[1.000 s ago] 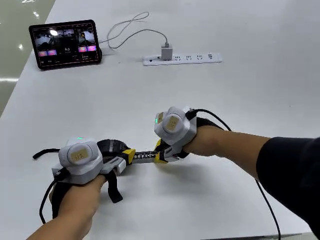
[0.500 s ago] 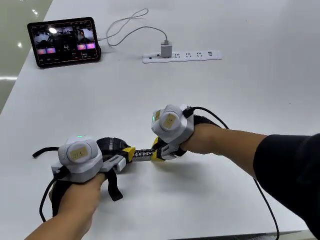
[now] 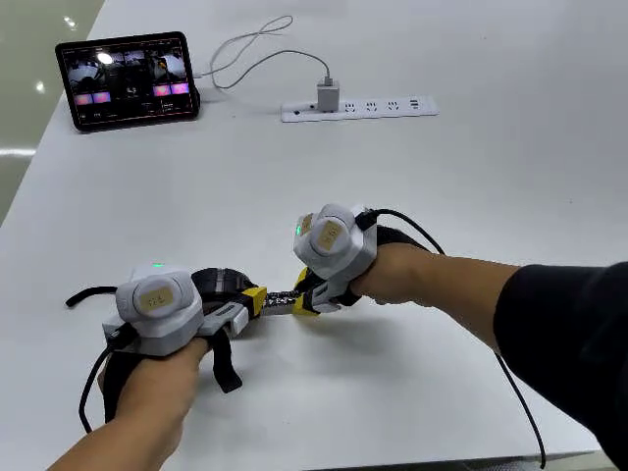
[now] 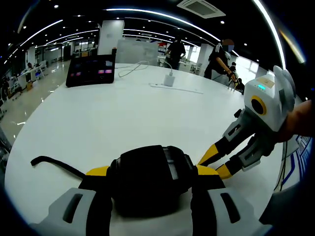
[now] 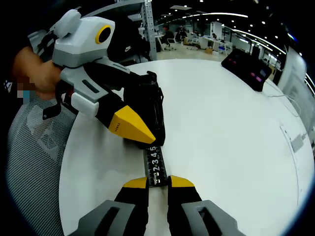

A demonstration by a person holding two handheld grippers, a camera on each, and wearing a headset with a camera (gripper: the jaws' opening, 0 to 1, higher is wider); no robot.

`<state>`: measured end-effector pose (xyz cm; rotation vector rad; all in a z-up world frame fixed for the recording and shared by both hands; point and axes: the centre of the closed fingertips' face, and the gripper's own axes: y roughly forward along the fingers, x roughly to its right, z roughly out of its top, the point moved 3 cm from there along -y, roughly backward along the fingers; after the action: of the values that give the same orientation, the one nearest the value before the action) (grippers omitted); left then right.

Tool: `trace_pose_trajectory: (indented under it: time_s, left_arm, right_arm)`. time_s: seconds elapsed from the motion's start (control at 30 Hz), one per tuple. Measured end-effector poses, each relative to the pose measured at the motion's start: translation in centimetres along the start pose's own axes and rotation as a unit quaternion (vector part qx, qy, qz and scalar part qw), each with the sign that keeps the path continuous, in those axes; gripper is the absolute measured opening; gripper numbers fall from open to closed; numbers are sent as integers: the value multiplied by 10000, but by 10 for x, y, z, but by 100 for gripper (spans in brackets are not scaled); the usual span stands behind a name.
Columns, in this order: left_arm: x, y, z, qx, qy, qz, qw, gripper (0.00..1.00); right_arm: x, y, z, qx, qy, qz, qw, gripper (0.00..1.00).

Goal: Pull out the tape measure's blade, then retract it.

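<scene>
Fingers [image 5: 136,183] of the right gripper [image 5: 157,183] are closed flat on the thin dark numbered blade [image 5: 153,164] near its tip. The left gripper [image 4: 152,171] clamps the chunky black tape measure case [image 4: 147,184] near the white surface's [image 3: 442,196] front edge. Blade looks springy and slick, best pinched flat.

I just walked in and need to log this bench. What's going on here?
A person is working two handheld grippers on a white table. The left gripper is clamped on the black tape measure, which rests on the table. The right gripper pinches the blade. A short stretch of blade shows between the case and the right gripper's jaws.
</scene>
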<state>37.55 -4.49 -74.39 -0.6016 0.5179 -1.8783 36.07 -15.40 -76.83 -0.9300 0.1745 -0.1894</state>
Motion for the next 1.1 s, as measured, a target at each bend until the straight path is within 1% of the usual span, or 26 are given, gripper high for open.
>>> trace_pose_trajectory:
  time_s: [0.03,0.17,0.37,0.4,0.43,0.5,0.63,0.77,0.83,0.87,0.93,1.1]
  left_arm:
    - [0,0,0,-1,5,-1,10000,60]
    - [0,0,0,-2,-2,0,10000,60]
    - [0,0,0,0,0,-1,10000,60]
    - [0,0,0,0,5,0,10000,60]
    - [0,0,0,-2,-2,0,10000,60]
    - [0,0,0,-2,0,-3,10000,60]
    - [0,0,0,-2,-6,-2,10000,60]
    - [-1,0,0,-4,-9,-6,10000,60]
    - [-1,0,0,-7,-12,-8,10000,60]
    - [-1,0,0,-7,-12,-9,10000,60]
    - [-1,0,0,-6,-17,-9,10000,60]
    - [-1,0,0,-8,-19,-20,10000,60]
  right_arm:
    - [0,0,1,33,-82,10,10000,10]
    - [-1,2,1,132,-84,-6,9999,10]
    - [-1,3,3,145,-74,-26,9999,10]
    - [-1,3,3,138,-45,-22,9999,10]
    - [-2,4,3,132,130,10,9998,10]
    - [0,4,4,144,3,-1,9999,10]
    - [-1,5,5,174,59,21,9998,10]
    - [-1,6,7,183,-8,31,9998,10]
    - [0,6,7,135,177,59,9997,10]
    - [1,6,7,134,192,55,9997,10]
    - [0,7,8,141,93,38,9999,10]
    - [-1,7,9,183,61,58,9998,10]
